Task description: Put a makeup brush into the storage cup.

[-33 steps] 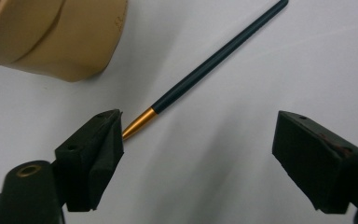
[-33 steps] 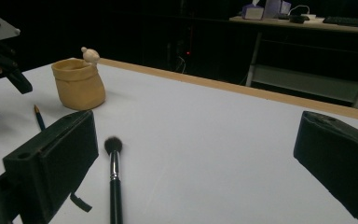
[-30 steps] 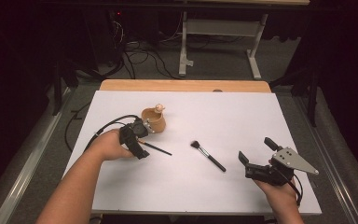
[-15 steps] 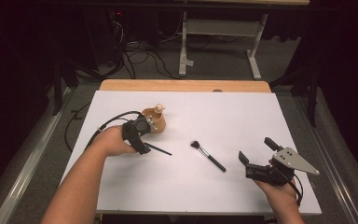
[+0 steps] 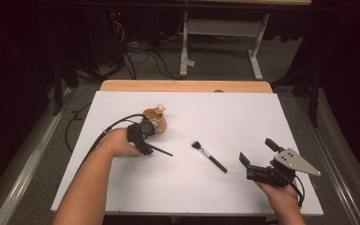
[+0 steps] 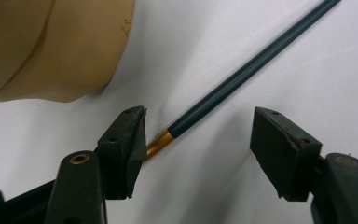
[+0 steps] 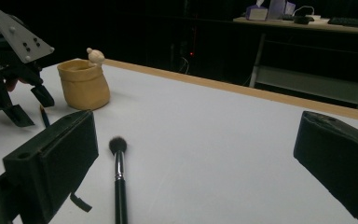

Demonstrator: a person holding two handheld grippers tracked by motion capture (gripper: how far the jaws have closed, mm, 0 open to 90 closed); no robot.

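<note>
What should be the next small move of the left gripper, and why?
Probably close the left gripper fully. Its jaws have just been closing, the thin dark brush lies between them, its gold ferrule by one pad, the other still apart.

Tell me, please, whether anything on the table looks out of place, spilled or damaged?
Nothing stands out. The tan holder stands upright, the makeup brush lies flat on the white table, and the thin dark brush lies between the left gripper's closing jaws. No spills or damage.
</note>
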